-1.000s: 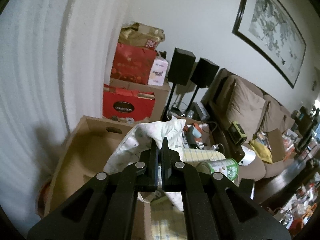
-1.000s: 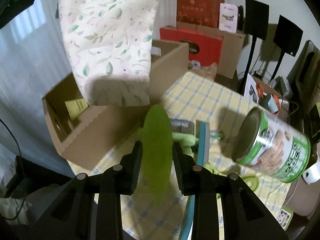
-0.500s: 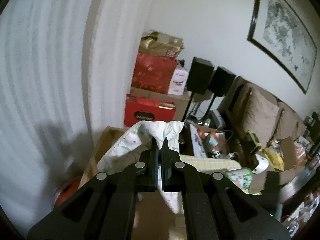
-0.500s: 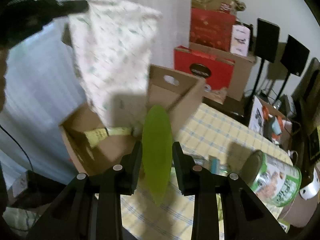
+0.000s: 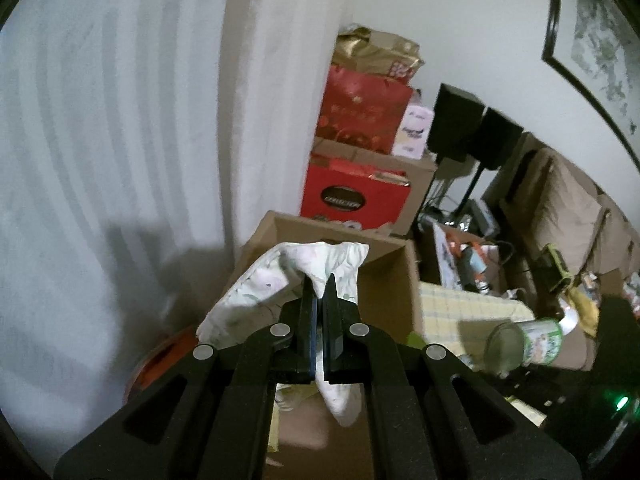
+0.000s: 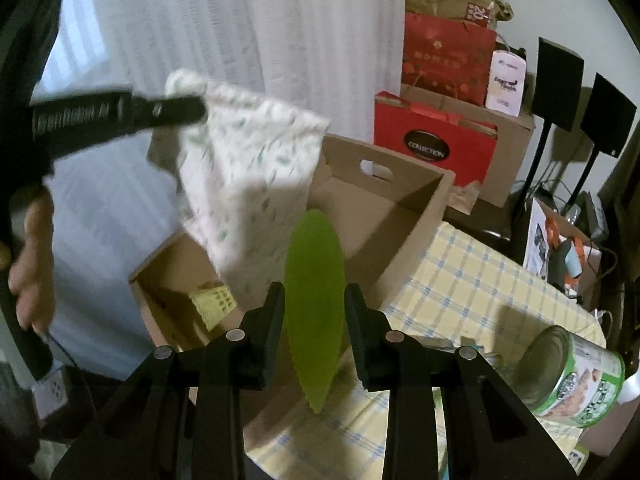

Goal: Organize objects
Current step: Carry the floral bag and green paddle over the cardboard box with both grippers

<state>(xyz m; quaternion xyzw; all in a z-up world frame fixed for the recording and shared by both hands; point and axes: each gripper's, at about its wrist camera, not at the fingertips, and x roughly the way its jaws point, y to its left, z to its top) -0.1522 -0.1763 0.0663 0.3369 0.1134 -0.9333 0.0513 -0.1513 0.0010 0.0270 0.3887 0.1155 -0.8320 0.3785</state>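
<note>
Our left gripper (image 5: pixel 319 286) is clenched on a bunched corner of the floral cloth (image 5: pixel 256 288), and since a second ago we've carried it away from the table and over the open cardboard box (image 6: pixel 384 216); the cloth now hangs with its lower end dipping inside the box, long axis running top to bottom. Our right gripper (image 6: pixel 314 304) grasps the green leaf-shaped piece (image 6: pixel 314 280), just as a second ago, but it sits farther back now, with more of the box in sight. The leaf stands on edge, long axis pointing away from us toward the box. We count one cloth, one leaf, one box, one green tin can (image 6: pixel 572 376) lying on its side on the yellow checked tablecloth (image 6: pixel 472 280) at the right. A yellow packet (image 6: pixel 212 304) lies inside the box.
</note>
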